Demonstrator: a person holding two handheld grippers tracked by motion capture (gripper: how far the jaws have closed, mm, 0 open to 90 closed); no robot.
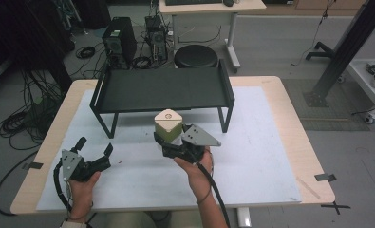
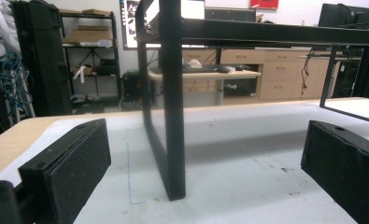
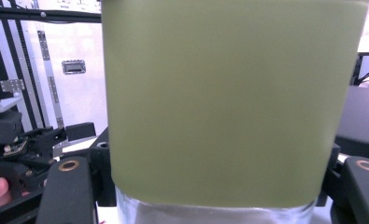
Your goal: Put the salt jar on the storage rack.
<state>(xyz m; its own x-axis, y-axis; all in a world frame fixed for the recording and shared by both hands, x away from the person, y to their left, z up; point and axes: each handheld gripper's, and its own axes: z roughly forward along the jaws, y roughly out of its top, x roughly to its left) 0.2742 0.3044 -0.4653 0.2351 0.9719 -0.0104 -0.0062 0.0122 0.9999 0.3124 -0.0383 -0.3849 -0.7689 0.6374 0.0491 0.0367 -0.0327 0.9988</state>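
— Which step is this?
— Carrying: right gripper (image 1: 172, 142) fingers clamp the jar (image 1: 168, 124), mid-bench, shelf (image 1: 161, 90) at its twelve o'clock.
— Next?
— I'd guess lifting it onto the shelf. Left gripper (image 1: 96, 146) fingers gape wide, empty.

Olive-green square plastic canister (image 1: 168, 132) wore a pale beige lid, the low metal shelf rack (image 1: 162, 89) was matte black, both grippers' foam-padded jaws black, and the white table mat (image 1: 251, 142) lay on light wood.

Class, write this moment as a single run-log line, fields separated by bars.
right gripper: shut on green container, in front of black shelf | left gripper: open, empty | table: white mat
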